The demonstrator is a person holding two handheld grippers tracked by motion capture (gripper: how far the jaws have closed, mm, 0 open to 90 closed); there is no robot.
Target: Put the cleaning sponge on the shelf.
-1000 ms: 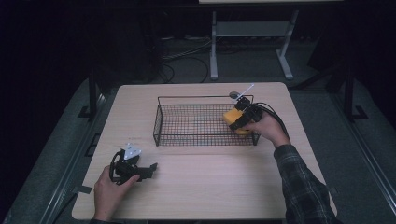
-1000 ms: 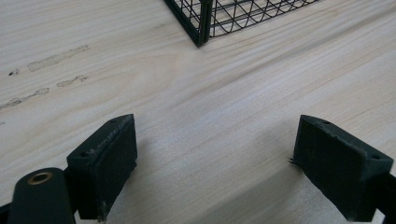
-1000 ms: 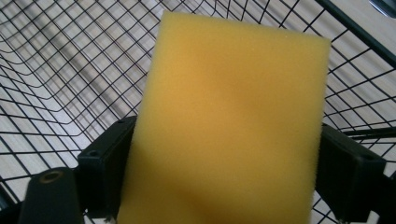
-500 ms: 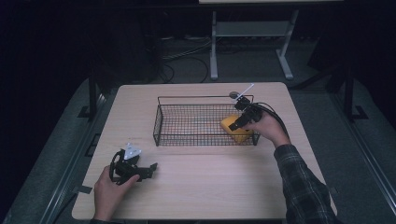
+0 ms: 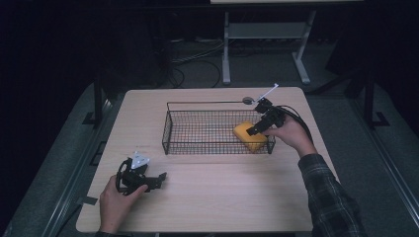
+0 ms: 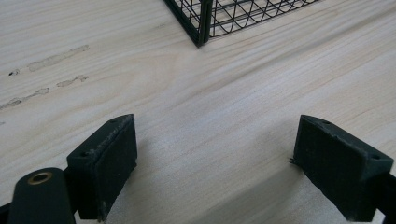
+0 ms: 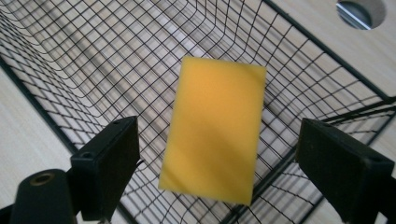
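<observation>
A yellow sponge lies flat on the floor of a black wire basket, at its right end. My right gripper hovers just above it, tilted down, jaws open. In the right gripper view the sponge shows between and below the pads, touching neither, inside the basket's mesh. My left gripper rests on the table near the front left, open and holding nothing. Its own view, the left gripper view, shows its jaws wide over bare wood, with the basket's corner ahead.
The basket sits mid-table on the light wooden tabletop. A round metal-rimmed hole in the table lies just behind the basket's far right corner. A cable trails from the right gripper. Dark floor, cables and a stand's legs lie beyond the table's far edge.
The sponge has settled lower, onto the basket floor. My right gripper has lifted a little off it. The left hand has stayed put.
</observation>
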